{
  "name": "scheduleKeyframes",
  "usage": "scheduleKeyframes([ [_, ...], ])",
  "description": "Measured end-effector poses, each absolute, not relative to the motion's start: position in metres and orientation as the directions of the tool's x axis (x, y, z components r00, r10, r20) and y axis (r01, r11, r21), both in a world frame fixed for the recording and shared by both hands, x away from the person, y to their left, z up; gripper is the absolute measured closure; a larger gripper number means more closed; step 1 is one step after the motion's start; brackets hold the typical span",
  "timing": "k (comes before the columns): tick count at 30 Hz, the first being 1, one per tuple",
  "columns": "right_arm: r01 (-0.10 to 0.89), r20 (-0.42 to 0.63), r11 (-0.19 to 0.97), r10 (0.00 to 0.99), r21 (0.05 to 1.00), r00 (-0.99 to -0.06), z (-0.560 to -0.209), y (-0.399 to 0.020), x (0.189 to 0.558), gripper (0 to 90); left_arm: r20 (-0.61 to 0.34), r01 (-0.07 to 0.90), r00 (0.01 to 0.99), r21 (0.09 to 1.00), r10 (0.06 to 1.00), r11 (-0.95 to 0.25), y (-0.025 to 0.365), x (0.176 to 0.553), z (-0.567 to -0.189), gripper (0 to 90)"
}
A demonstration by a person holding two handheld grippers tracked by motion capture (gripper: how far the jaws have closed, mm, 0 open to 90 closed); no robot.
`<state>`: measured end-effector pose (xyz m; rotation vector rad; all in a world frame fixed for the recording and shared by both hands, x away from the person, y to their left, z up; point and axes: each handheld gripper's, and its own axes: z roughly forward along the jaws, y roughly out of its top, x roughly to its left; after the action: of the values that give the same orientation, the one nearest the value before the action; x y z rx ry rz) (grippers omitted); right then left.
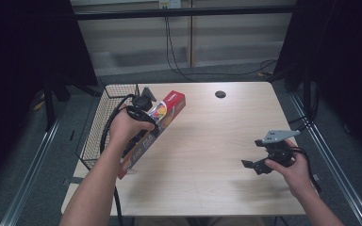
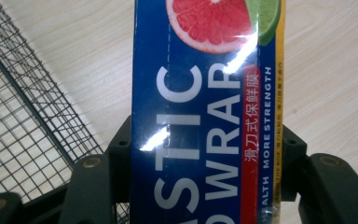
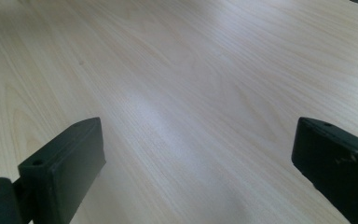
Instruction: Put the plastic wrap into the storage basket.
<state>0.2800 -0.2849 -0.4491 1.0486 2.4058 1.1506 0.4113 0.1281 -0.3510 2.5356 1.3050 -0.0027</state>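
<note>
A long plastic wrap box (image 1: 162,115), red and blue with fruit pictures, is held slantwise over the table's left side. My left gripper (image 1: 143,120) is shut on the box near its middle. In the left gripper view the box (image 2: 205,112) runs up between the two black jaws, which press on its long sides, and a grapefruit slice shows at the top. My right gripper (image 1: 250,165) hangs low over the table's right side, open, with nothing between its jaws. In the right gripper view my right gripper (image 3: 196,158) has bare wood between its wide-apart jaws.
A black wire basket (image 1: 104,120) stands at the table's left edge, just beside the box; its mesh (image 2: 23,116) lies close to the left jaw. A round cable hole (image 1: 220,94) sits at the back of the light wood table (image 1: 207,141). Cables trail behind.
</note>
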Motion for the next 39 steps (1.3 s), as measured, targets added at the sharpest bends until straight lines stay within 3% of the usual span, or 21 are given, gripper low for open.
scheduleKeyframes([
  [39, 0.492, 0.059, 0.426, 0.708, 0.759, -0.704, -0.45, -0.283, 0.281, 2.2, -0.134, 0.879, 0.448, 0.243, 0.884, -0.409, 0.173, 0.416, -0.343, 42.4],
])
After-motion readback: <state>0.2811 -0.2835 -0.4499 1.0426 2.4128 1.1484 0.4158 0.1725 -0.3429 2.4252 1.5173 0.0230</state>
